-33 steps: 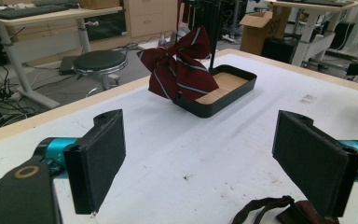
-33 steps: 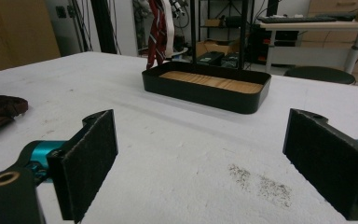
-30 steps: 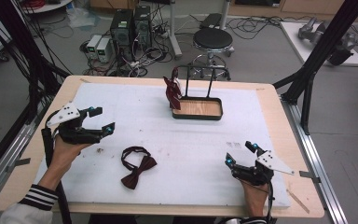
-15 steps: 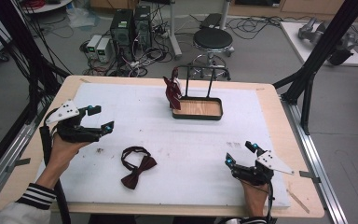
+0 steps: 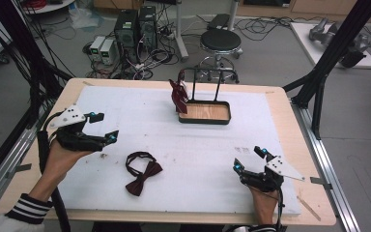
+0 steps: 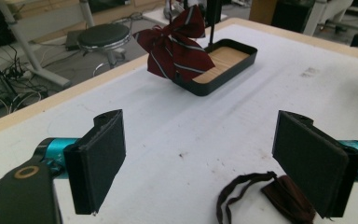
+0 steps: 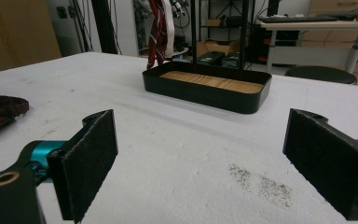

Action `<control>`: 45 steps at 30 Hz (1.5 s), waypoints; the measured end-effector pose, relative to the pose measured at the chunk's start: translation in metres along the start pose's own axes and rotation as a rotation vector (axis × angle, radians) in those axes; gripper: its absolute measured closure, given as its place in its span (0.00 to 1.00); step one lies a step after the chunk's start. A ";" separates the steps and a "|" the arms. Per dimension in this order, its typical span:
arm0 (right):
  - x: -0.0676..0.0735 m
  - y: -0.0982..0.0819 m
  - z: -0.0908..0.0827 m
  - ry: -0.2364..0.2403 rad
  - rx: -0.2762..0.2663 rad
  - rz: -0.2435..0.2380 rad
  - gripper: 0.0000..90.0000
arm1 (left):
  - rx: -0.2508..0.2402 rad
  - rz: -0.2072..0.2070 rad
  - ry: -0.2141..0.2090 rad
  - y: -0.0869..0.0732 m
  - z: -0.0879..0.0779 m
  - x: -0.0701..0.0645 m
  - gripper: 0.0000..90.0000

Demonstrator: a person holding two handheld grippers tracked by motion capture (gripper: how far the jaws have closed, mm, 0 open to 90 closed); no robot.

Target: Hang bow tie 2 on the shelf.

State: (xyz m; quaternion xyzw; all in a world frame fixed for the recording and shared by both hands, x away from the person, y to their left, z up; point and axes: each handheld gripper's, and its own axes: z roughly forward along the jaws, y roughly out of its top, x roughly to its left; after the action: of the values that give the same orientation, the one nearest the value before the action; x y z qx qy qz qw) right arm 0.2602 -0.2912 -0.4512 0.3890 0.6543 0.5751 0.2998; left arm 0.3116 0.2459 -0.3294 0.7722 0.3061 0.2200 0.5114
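Note:
A dark red bow tie (image 5: pixel 142 173) with its strap looped lies flat on the white mat, left of centre; its strap (image 6: pixel 242 189) shows low in the left gripper view, and its edge (image 7: pixel 0 109) at the left of the right gripper view. A striped red tie (image 5: pixel 178 94) hangs on a black rack over a wooden-bottomed tray (image 5: pixel 205 112). My left gripper (image 5: pixel 101 129) hovers open above the mat's left side, apart from the bow tie. My right gripper (image 5: pixel 249 160) rests open near the front right, nothing between its pads (image 7: pixel 88 156).
The tray (image 6: pixel 223 60) (image 7: pixel 205 88) stands at the mat's far middle with two black posts rising from it. A round stool (image 5: pixel 221 41) and computer boxes (image 5: pixel 135 26) sit on the floor beyond the table. Black frame legs (image 5: pixel 319 87) stand by the right edge.
My left gripper has drifted slightly away from the person and to the left. The right gripper and the bow tie have stayed put.

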 end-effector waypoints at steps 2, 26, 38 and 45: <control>0.000 0.000 0.000 0.000 -0.001 0.000 0.10 | 0.028 0.006 0.003 0.002 -0.001 -0.006 0.20; 0.000 0.000 0.000 0.005 -0.001 0.006 0.10 | 0.245 0.078 -0.110 -0.008 0.024 -0.063 0.21; -0.001 0.000 0.000 0.005 -0.004 0.006 0.10 | 0.397 0.091 -0.163 -0.016 0.047 -0.080 0.24; -0.001 0.000 0.000 0.007 -0.005 0.006 0.10 | 0.480 0.092 -0.203 -0.021 0.060 -0.086 0.27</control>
State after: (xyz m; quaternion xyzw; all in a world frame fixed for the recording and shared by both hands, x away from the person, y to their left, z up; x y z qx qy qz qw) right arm 0.2606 -0.2923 -0.4513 0.3880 0.6527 0.5790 0.2970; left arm 0.2835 0.1527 -0.3742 0.9027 0.2614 0.0855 0.3309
